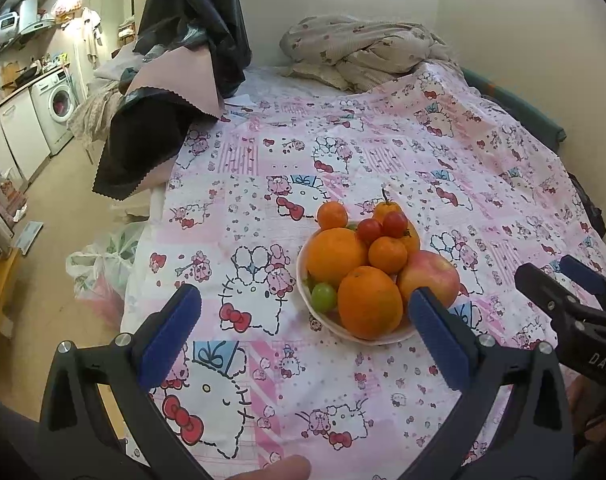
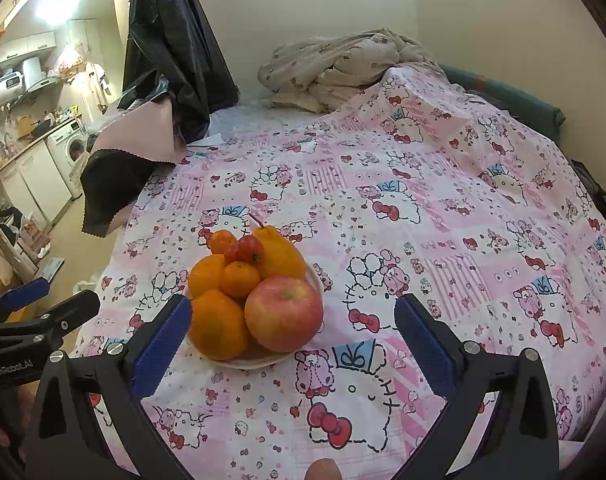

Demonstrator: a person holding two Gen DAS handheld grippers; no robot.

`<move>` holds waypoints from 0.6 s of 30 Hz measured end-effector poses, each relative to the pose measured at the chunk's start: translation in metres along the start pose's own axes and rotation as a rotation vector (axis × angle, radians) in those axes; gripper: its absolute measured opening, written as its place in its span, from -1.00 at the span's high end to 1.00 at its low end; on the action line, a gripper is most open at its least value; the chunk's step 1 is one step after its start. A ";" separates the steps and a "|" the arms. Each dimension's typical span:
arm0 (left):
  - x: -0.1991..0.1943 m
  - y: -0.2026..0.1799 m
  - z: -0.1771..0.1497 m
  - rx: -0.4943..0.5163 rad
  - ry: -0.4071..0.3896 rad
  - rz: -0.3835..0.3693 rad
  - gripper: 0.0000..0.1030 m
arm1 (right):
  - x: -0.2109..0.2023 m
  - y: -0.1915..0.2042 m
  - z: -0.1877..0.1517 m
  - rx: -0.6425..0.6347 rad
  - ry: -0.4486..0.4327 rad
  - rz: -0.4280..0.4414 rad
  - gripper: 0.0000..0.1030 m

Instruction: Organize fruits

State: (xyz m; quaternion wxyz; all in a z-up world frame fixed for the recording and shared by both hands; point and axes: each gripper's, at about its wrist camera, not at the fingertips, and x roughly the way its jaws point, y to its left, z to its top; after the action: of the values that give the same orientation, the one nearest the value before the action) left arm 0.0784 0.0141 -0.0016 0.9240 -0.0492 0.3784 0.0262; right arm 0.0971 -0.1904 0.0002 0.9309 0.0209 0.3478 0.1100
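Note:
A white bowl [image 1: 303,276] piled with fruit sits on a pink cartoon-print cloth [image 1: 423,152]. It holds oranges [image 1: 369,300], small tangerines [image 1: 387,254], cherry tomatoes [image 1: 369,230], a green grape [image 1: 323,297], a red apple [image 1: 429,276] and a yellow pear [image 2: 281,258]. My left gripper [image 1: 305,300] is open and empty, just before the bowl. My right gripper [image 2: 293,316] is open and empty, its left finger by the front orange [image 2: 219,326]; the apple [image 2: 283,312] lies between the fingers. The bowl's rim [image 2: 317,280] shows behind the apple.
A rumpled blanket [image 1: 363,50] lies at the far end by the wall. Dark and pink fabric [image 1: 159,120] hangs over the left edge. A plastic bag [image 1: 99,264] lies on the floor at the left. A washing machine [image 1: 59,104] stands far left.

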 end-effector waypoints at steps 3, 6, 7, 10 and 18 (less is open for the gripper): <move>-0.001 0.000 0.000 -0.002 -0.001 -0.001 -0.99 | 0.001 0.001 0.000 -0.005 0.000 -0.004 -1.00; -0.001 0.000 0.000 -0.002 -0.002 -0.001 -0.99 | 0.001 0.001 0.000 -0.005 0.000 -0.005 -1.00; -0.001 0.001 0.000 -0.001 -0.001 -0.002 -0.99 | 0.001 0.001 0.000 -0.005 0.000 -0.005 -1.00; -0.002 0.001 0.000 0.002 -0.004 -0.002 -0.99 | 0.001 0.000 0.000 -0.004 0.000 -0.007 -1.00; -0.002 0.000 0.001 0.000 -0.005 -0.003 -0.99 | 0.001 0.000 0.000 -0.006 0.000 -0.005 -1.00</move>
State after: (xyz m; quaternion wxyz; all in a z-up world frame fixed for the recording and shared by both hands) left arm 0.0774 0.0142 0.0004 0.9250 -0.0495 0.3759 0.0247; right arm 0.0974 -0.1905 -0.0004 0.9312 0.0175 0.3474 0.1088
